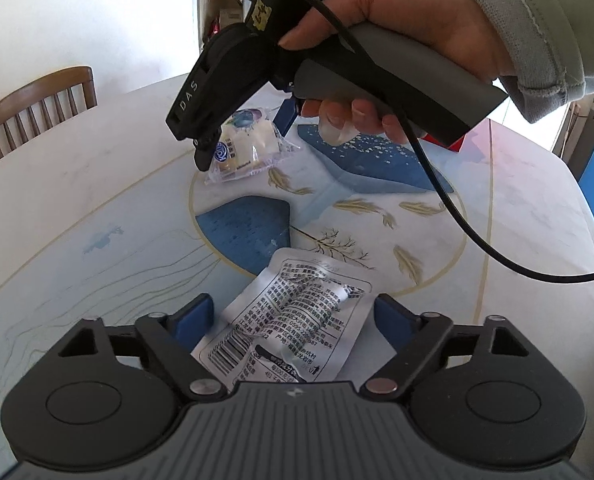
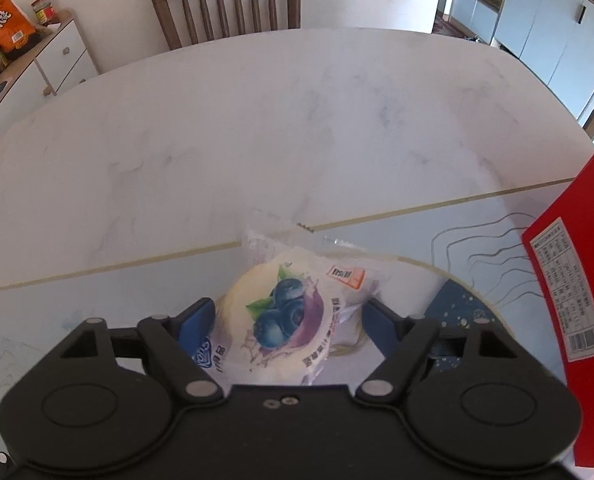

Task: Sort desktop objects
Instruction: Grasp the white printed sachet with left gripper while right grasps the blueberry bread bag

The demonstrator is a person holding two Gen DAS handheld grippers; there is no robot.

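Note:
A silver snack pouch with black print lies on the table between the blue pads of my left gripper, whose jaws stand wide open around it. A clear-wrapped blueberry bun lies between the open blue pads of my right gripper. The bun also shows in the left wrist view, with the right gripper held by a hand just over it. A red box stands at the right.
The round white table has a painted mat with a blue whale and gold feathers. A wooden chair stands at the far edge. A sideboard with an orange bag stands at the left. A black cable hangs from the right gripper.

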